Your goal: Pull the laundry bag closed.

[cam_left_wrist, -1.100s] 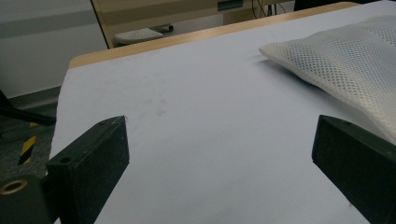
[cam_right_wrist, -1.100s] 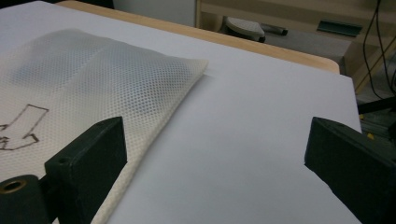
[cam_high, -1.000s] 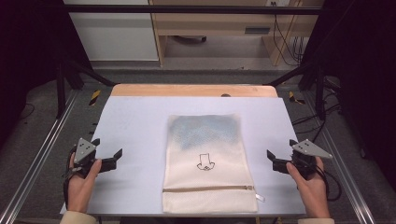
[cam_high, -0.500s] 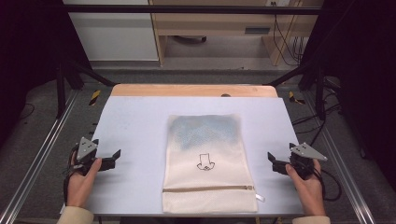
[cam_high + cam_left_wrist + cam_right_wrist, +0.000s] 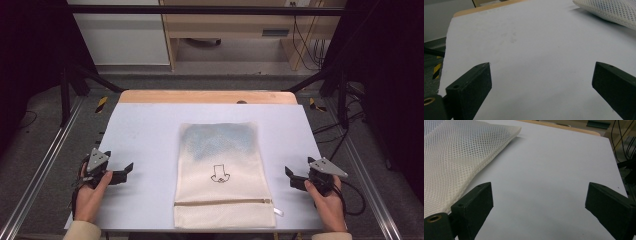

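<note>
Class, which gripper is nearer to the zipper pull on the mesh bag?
Right. The right gripper sits just right of the zipper pull; the left gripper lies across the mesh bag, far left.

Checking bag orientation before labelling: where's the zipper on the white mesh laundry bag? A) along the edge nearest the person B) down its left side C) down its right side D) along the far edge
A: in the high view the zipper runs across the white mesh laundry bag near its edge closest to the person, between both hands.

High view: overhead, facing 12 o'clock. Gripper views: low, close over the white sheet (image 5: 150, 130); both share the mesh bag (image 5: 222, 172).
</note>
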Available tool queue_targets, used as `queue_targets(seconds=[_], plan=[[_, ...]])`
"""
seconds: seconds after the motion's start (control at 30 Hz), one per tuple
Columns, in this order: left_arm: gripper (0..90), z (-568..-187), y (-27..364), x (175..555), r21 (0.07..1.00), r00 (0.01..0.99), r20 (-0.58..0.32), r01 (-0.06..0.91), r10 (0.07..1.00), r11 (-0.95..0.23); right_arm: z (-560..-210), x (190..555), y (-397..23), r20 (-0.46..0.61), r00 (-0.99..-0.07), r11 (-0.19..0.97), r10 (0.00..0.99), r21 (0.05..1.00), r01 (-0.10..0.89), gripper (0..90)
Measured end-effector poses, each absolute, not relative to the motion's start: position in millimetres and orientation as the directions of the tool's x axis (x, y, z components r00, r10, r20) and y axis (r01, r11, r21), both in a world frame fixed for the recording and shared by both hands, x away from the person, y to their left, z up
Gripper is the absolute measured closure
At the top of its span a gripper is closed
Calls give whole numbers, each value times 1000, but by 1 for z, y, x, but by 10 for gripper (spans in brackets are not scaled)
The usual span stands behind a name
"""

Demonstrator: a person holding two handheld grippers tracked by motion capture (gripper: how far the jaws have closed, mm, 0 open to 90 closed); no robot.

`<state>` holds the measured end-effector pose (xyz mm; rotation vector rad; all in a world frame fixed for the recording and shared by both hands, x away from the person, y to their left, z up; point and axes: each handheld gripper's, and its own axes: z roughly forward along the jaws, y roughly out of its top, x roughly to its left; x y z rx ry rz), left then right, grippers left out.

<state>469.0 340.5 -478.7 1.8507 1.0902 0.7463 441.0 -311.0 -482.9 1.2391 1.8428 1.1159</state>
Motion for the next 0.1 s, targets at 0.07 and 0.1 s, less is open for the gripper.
queue_targets(seconds=[0.07, 0.1], plan=[[24, -479, 341, 469, 882, 442, 69, 391, 894, -261, -483, 440, -310, -65, -348, 204, 935, 902, 380, 81], [24, -478, 342, 469, 883, 442, 65, 392, 895, -257, -483, 439, -309, -71, -349, 208, 934, 904, 374, 81]])
